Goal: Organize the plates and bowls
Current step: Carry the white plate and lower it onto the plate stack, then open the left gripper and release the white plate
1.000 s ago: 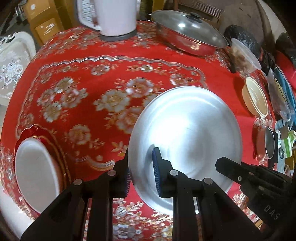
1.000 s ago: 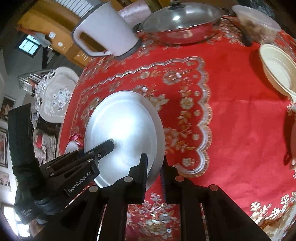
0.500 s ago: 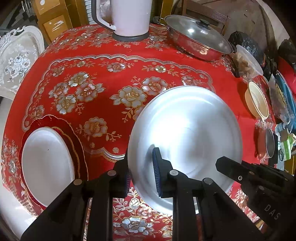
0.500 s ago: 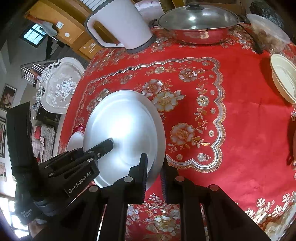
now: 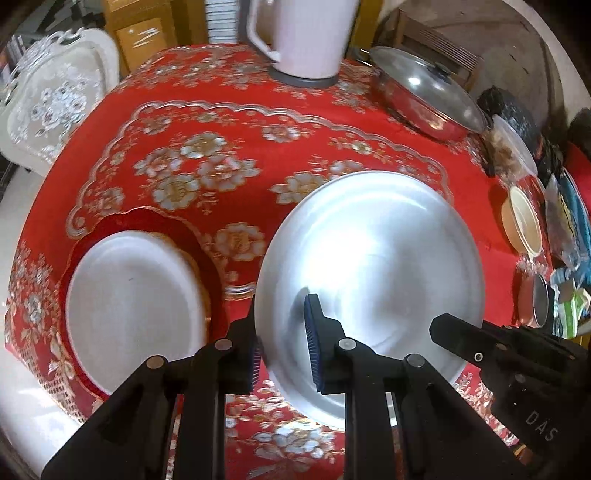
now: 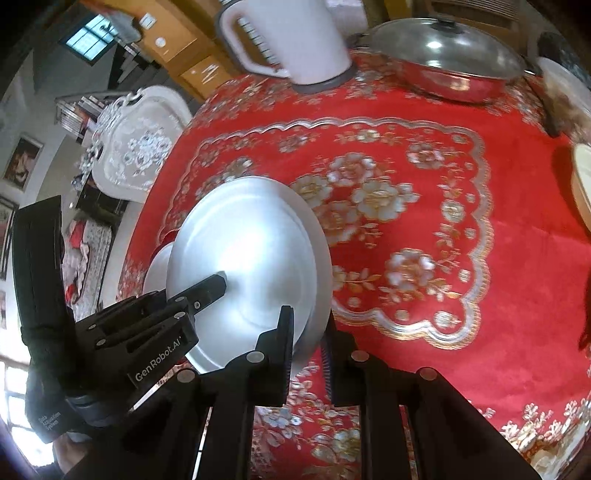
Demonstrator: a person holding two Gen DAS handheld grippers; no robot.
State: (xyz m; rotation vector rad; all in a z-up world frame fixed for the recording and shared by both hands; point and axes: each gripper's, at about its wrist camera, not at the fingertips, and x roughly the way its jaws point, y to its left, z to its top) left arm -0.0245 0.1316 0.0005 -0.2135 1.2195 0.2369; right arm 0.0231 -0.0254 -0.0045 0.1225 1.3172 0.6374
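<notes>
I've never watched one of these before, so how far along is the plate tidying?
Already done: a white plate sits on a red plate at the table's near left. In hand: the left gripper and right gripper each pinch the silver plate's rim, holding it above the cloth. Left: setting it down, and the cream bowl waits far right.

Both cams sit right behind my tongs and look forward along the fingers, tilted down over the desk (image 5: 258,122). My left cam looks from the near left edge toward the far side, close in on the silver plate (image 5: 373,266), with the right tongs (image 5: 437,328) poking in from its lower right. My right cam looks from the plate's other side, equally close, and catches the left tongs (image 6: 221,282) at lower left. Both views share that plate (image 6: 251,258), the white jug (image 5: 306,33) and the lidded pan (image 6: 450,62) at the back.
</notes>
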